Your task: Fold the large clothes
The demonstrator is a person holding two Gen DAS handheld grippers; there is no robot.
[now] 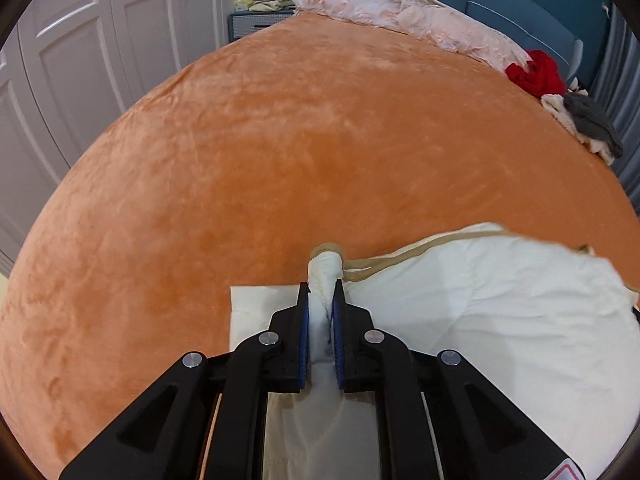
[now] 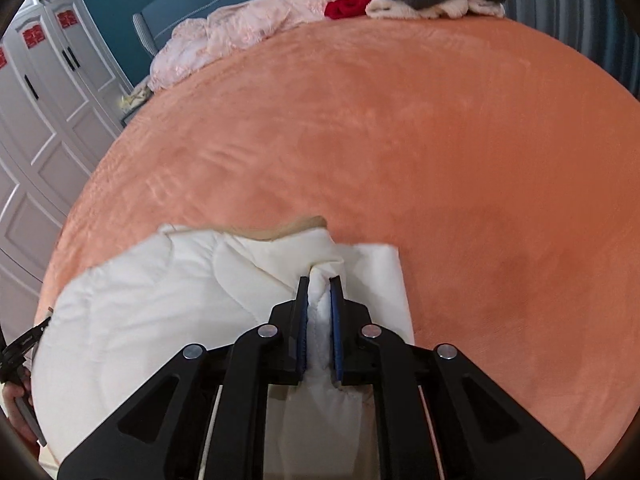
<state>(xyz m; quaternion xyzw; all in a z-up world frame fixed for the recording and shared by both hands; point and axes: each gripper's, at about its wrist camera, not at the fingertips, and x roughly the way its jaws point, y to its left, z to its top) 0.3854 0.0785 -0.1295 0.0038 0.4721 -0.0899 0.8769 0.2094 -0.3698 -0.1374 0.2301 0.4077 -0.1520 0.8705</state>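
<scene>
A large white quilted garment [image 1: 500,320] with tan trim lies bunched at the near edge of an orange bed [image 1: 280,140]. My left gripper [image 1: 321,285] is shut on a pinched fold of the white garment near its left end, and the fabric bulges out past the blue pads. In the right wrist view the same white garment [image 2: 160,312] spreads to the left. My right gripper [image 2: 319,280] is shut on a ridge of its cloth near the right end. At the far left edge of that view the other gripper [image 2: 24,344] shows.
The orange bed [image 2: 440,160] stretches ahead. A crumpled pink cover [image 1: 400,12] lies along the blue headboard. A red garment [image 1: 536,72] and a grey and cream pile [image 1: 588,124] sit at the far right corner. White wardrobe doors [image 1: 100,40] stand to the left.
</scene>
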